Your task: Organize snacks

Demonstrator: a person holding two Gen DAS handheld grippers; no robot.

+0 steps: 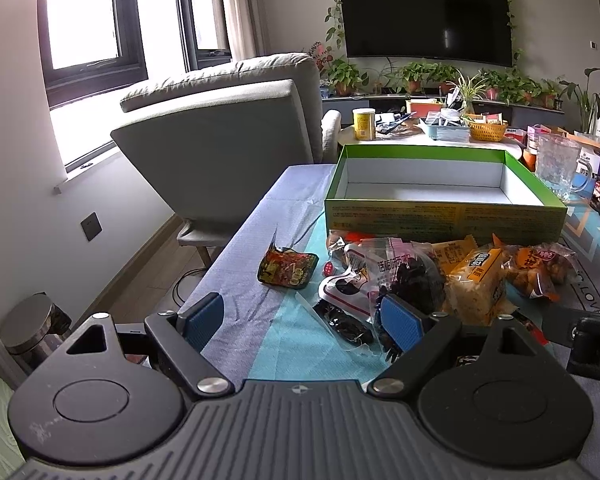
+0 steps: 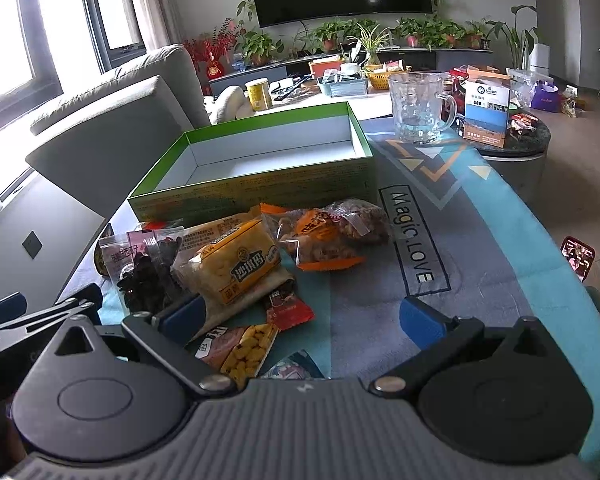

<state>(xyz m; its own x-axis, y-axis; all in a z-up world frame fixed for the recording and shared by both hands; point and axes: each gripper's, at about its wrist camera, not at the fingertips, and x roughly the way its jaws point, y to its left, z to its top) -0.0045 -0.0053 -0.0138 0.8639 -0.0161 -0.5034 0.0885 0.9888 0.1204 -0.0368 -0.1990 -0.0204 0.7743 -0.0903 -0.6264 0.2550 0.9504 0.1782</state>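
An empty green box (image 1: 444, 216) (image 2: 260, 184) with a white inside stands on the table behind a pile of snack packets. The pile holds a yellow packet (image 1: 476, 284) (image 2: 236, 268), an orange nut bag (image 1: 540, 268) (image 2: 332, 232), a dark dried-fruit bag (image 1: 404, 276) (image 2: 148, 272) and a small red-green packet (image 1: 286, 266) set apart on the left. My left gripper (image 1: 304, 316) is open and empty, low over the cloth before the pile. My right gripper (image 2: 300, 316) is open and empty, with a small red packet (image 2: 288, 310) and a corn-snack packet (image 2: 244, 350) between its fingers.
A glass mug (image 2: 420, 104) (image 1: 560, 164) stands right of the box beside a blue-white carton (image 2: 486, 114). A grey armchair (image 1: 228, 136) is left of the table. A yellow can (image 1: 364, 123) and baskets sit on the far table. A metal bin (image 1: 32, 328) stands on the floor.
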